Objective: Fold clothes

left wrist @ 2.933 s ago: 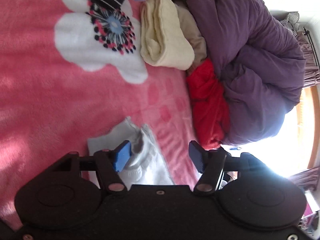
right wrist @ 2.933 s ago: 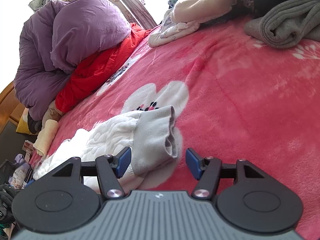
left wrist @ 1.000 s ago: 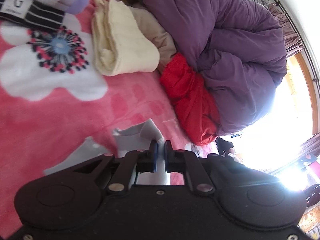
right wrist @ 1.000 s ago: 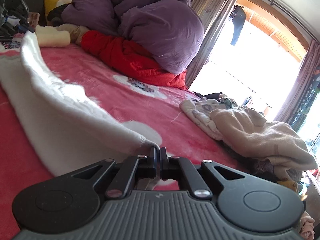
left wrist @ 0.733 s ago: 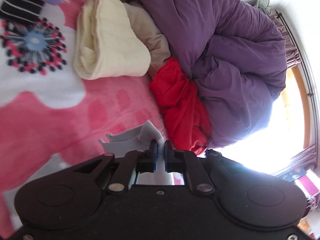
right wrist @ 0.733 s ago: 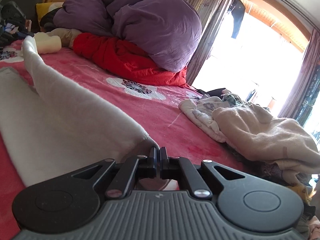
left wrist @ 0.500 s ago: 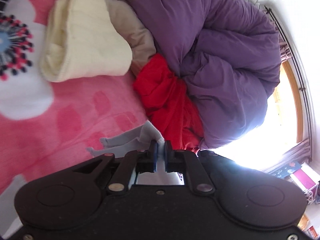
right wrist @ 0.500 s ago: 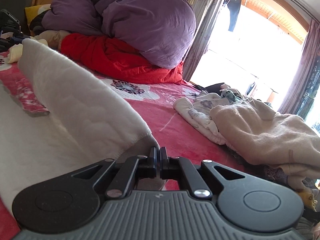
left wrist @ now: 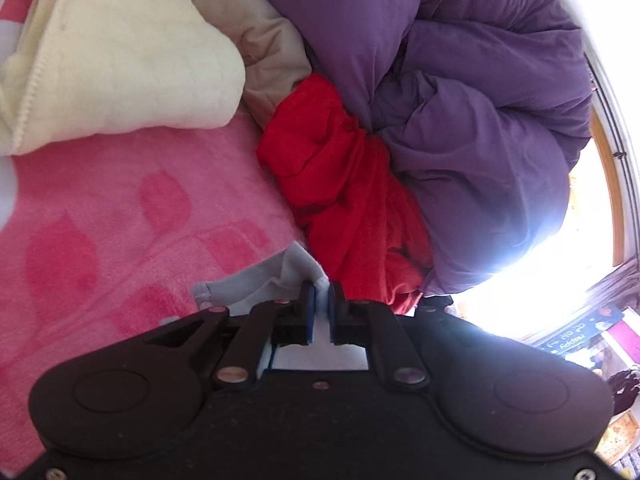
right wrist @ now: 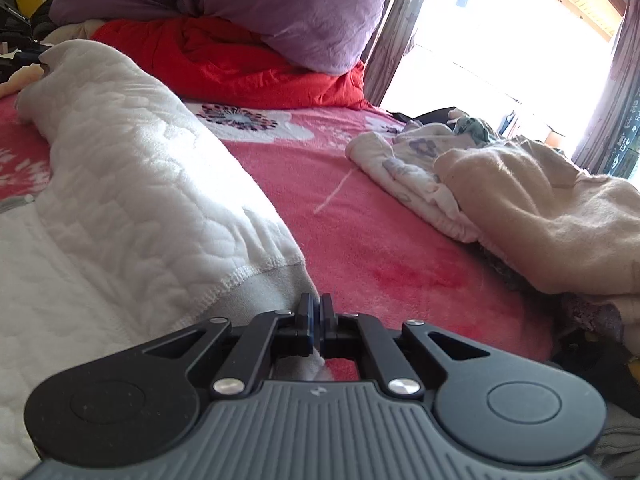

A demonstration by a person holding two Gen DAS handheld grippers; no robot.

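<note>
A white quilted garment [right wrist: 132, 184] with a grey cuff band lies stretched over the pink flowered blanket [right wrist: 360, 232]. My right gripper [right wrist: 316, 312] is shut on its grey hem at the near end. My left gripper [left wrist: 319, 300] is shut on the other grey edge [left wrist: 256, 280] of the same garment, held close to the blanket [left wrist: 120, 208]. In the right wrist view the garment folds over itself in a long ridge running toward the far left.
A purple duvet [left wrist: 460, 80] is heaped over a red garment [left wrist: 344, 184] at the bed's far side. A folded cream towel [left wrist: 112, 60] and beige cloth lie beside them. A pile of unfolded clothes [right wrist: 520, 200] sits right of my right gripper. A bright window is behind.
Both grippers closed on the garment's grey edges, then carried it toward the duvet and red garment. The white cloth now doubles over itself in a ridge.
</note>
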